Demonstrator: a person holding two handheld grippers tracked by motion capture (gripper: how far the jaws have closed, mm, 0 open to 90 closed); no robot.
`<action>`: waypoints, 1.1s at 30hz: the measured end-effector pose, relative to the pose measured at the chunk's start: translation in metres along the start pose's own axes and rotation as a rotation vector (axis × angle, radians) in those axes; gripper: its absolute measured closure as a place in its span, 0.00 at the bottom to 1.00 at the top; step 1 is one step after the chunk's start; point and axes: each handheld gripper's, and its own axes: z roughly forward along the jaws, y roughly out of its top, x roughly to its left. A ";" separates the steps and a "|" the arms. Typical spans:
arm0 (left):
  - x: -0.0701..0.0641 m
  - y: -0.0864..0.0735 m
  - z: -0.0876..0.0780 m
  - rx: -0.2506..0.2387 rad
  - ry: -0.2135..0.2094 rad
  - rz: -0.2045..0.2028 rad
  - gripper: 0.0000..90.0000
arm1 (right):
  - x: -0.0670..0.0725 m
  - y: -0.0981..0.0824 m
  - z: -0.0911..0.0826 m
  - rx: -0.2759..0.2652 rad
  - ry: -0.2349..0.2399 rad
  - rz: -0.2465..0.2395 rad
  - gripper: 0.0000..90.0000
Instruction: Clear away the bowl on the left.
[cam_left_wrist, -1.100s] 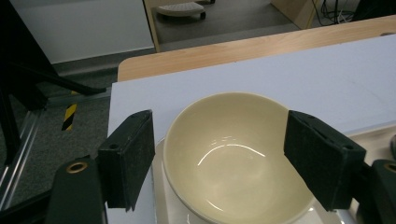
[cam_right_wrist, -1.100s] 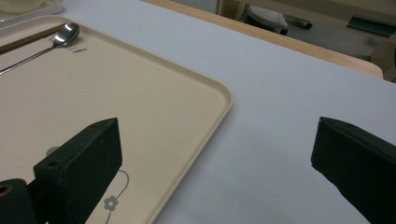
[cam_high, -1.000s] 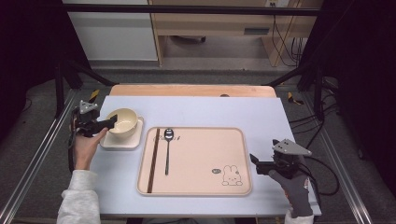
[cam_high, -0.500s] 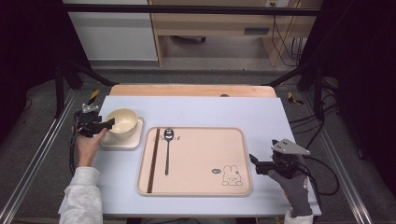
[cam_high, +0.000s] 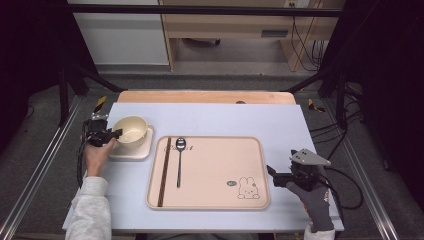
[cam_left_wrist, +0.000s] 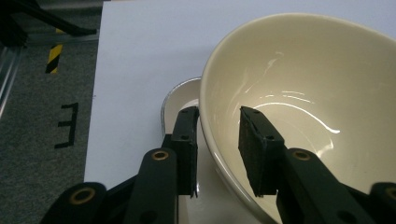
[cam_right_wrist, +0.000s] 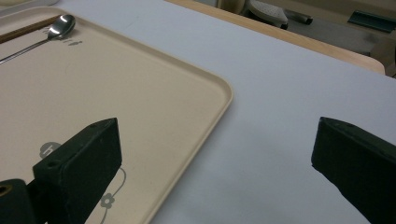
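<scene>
Cream-glazed bowl on a pale square saucer, just left of the tray and near its far left corner, on the lilac-white bench. Left gripper at the bowl's side away from the tray, held by a bare hand in a pale sleeve. Seen from the left gripper view: gripper straddling the bowl's rim, one of the fingers outside against the wall and above the saucer, the other inside the hollow with a sliver of glaze still showing between pad and wall. Fingers narrow, having just been closing, with the rim between them but not yet clamped. Bowl upright, with only glints of light on its inner glaze. On the tray, along its left edge: a dark brown stick lying lengthwise, then a metal spoon just beside it, bowl end toward the tray's far edge. Small rabbit drawing near the tray's near right corner. Right gripper just off the tray's right edge, near that same corner, held by a grey-gloved hand and pointing toward the tray. From the right gripper view: fingers spread wide around nothing, gripper looking over the tray's rounded corner and bare bench beside it, spoon far up the tray.
</scene>
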 end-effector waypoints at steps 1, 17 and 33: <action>0.000 0.000 0.000 0.003 0.005 0.001 0.78 | 0.000 0.000 0.000 -0.001 0.000 0.000 0.02; -0.001 0.003 0.002 0.008 0.015 -0.073 0.91 | 0.000 0.000 0.000 0.004 -0.002 0.004 0.02; -0.016 0.007 -0.014 -0.039 0.046 -0.029 0.92 | -0.001 0.001 -0.003 -0.011 -0.004 0.010 0.02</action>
